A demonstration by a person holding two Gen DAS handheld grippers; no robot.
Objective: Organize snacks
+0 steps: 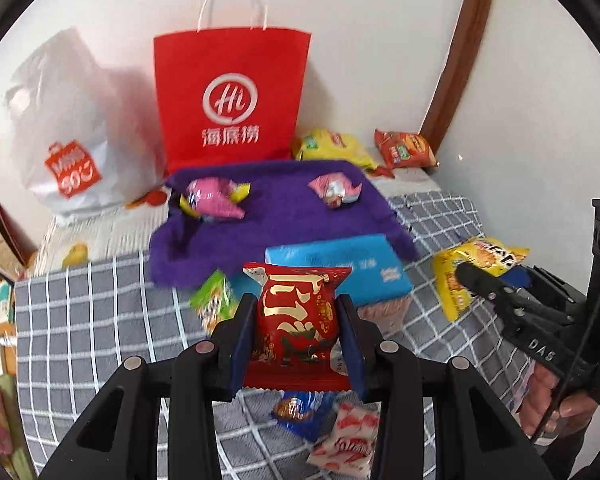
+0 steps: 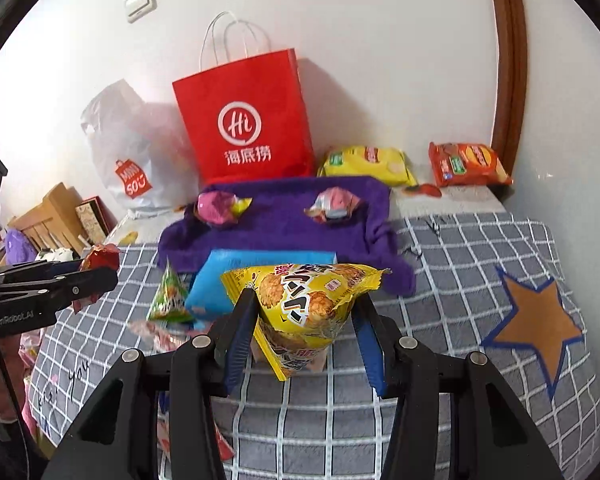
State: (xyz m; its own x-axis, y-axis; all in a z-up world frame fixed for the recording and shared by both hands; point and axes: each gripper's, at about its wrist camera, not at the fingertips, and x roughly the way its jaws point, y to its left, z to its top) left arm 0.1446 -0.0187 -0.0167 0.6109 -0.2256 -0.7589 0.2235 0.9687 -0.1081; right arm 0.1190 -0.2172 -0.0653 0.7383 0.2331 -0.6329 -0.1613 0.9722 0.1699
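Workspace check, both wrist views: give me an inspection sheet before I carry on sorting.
Surface: grey checked bedcover with a star patch.
Job's things: red snack packet; yellow snack packet; two wrapped snacks on purple towel; blue pack; green packet; yellow and orange chip bags by the wall.
Clutter: red paper bag, white plastic bag, boxes at left.
Grippers: left gripper shut on red snack packet; right gripper holding yellow snack packet.
Cables: black cable along right gripper.
Surroundings: white wall, light switch, brown door frame.
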